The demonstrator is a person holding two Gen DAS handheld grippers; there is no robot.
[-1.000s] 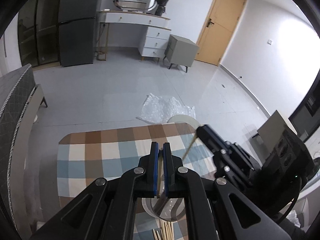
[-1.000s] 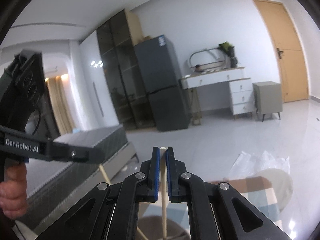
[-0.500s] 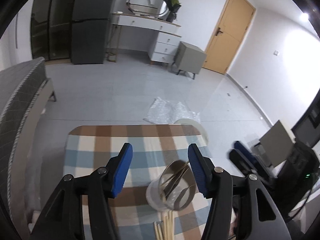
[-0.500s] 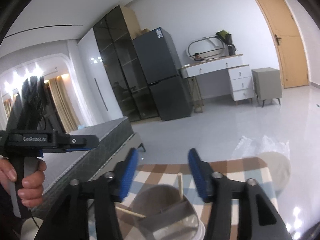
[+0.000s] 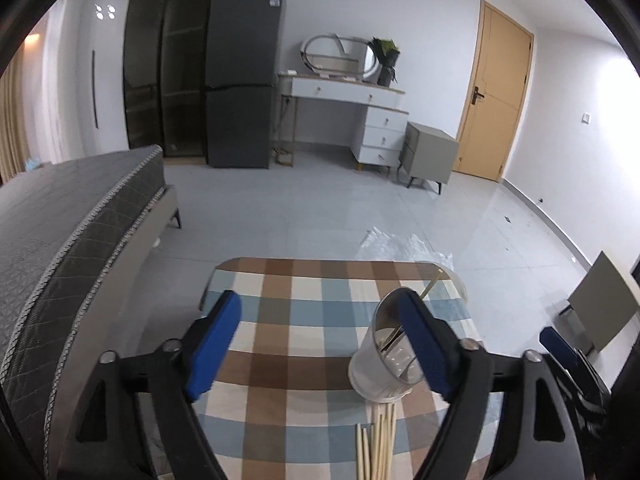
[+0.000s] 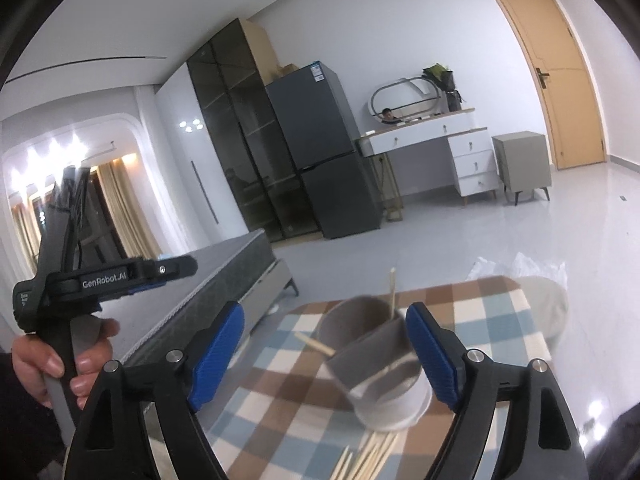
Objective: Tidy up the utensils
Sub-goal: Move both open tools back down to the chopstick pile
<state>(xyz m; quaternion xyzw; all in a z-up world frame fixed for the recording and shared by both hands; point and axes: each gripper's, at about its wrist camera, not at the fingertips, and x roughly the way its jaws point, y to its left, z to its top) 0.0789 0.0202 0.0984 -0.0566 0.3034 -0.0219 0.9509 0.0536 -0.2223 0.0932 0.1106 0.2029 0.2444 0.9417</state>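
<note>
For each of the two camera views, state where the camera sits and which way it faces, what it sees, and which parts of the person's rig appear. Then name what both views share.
Left wrist: on the left gripper, facing forward over the checked table to the fridge; its open blue fingers show.
Right wrist: on the right gripper, tilted; the left hand shows.
Shared: metal cup, loose chopsticks, door.

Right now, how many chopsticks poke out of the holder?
2. The upright chopstick stands at the far rim of the holder; the leaning chopstick tips out leftward. More may be hidden inside.
</note>
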